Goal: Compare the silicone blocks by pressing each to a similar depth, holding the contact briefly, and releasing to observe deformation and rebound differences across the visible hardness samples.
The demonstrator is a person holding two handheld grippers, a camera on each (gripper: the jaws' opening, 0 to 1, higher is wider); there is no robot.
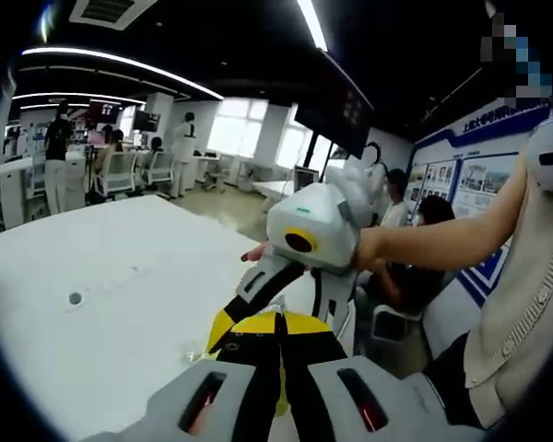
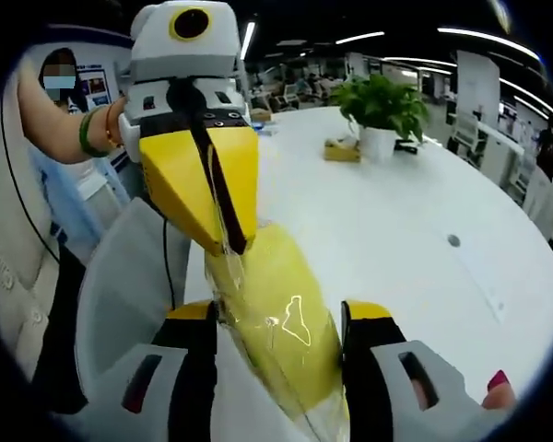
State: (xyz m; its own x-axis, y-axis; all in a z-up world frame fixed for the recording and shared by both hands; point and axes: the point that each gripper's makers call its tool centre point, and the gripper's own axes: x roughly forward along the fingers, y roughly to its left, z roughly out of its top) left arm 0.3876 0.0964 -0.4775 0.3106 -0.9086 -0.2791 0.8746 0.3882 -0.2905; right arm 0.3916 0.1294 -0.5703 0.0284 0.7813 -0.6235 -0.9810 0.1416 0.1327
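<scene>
Task's thing: a yellow silicone block point(image 2: 281, 322), seemingly inside a glossy clear wrapping, is seen at the lower centre of the right gripper view, held up above the white table point(image 2: 424, 203) rather than laid on it.

Long axis: the block is seen to run from the centre of that view down towards the bottom edge, slightly to the right. It therefore lies roughly along the right gripper's own line of sight.

Left gripper point(image 2: 232, 241): it enters the right gripper view from the upper left. Its yellow jaws are brought fully together on the upper end of the block; whether the silicone itself or only the wrapping is pinched cannot be told.

Right gripper point(image 2: 281, 318): its jaws are spread wide, one on each side of the block. A gap is visible at the right-hand jaw, while contact at the left-hand jaw cannot be judged.

Deciding relation: the block is already placed between the right gripper's jaws, with its broad faces turned towards them. The right gripper is thus judged the better placed for the press, and only a closing across the block's short axis is called for.

Risk: since support is given at the upper end only, the block may be swung or twisted if the jaws do not meet it evenly.
</scene>
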